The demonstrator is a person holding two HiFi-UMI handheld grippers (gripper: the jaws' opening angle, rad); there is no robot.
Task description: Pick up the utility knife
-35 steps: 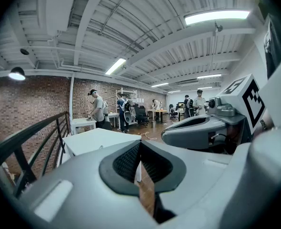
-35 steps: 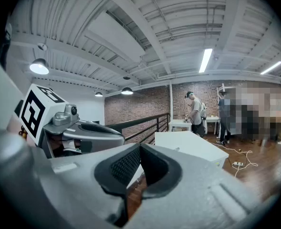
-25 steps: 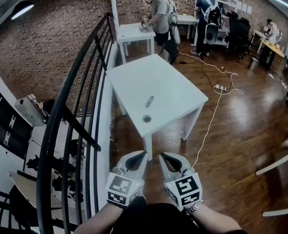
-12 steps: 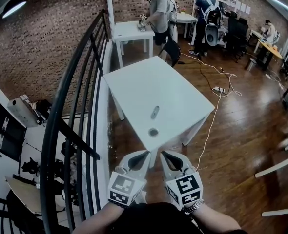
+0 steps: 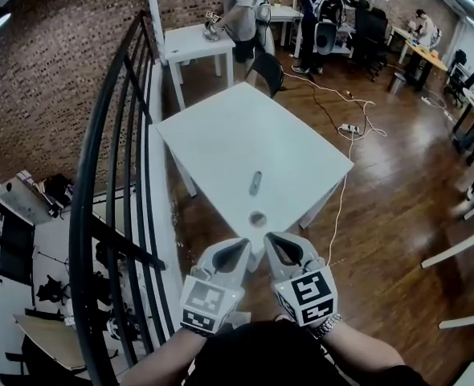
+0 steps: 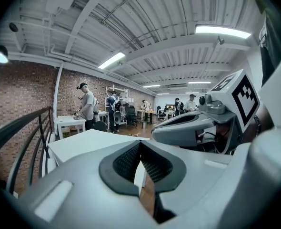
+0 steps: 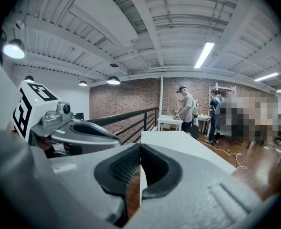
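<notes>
The utility knife [image 5: 255, 182], a slim grey elongated tool, lies flat on the white square table [image 5: 221, 135], in its near half and a little back from the corner that points at you. Its long axis runs roughly toward you, with bare tabletop on both sides, so I judge either side open to a grasp.

Your left gripper [image 5: 239, 248] and right gripper [image 5: 274, 241] hang side by side short of that near corner, aimed at the table. Each has its tongs pressed together on nothing. That reads as a carrying posture: the knife looks out of reach, so the tongs need to spread before they get there.

A small round dark-rimmed object [image 5: 258, 219] sits on the table's near corner, directly between your grippers and the knife. What it is I cannot tell, but you would have to pass over or beside it.

A black metal railing [image 5: 108, 175] runs close along the table's left side. A white cable [image 5: 339, 191] trails over the wooden floor on the table's right, which could catch a foot. A black chair [image 5: 267, 69] stands at the table's far corner, with people working well beyond it.
</notes>
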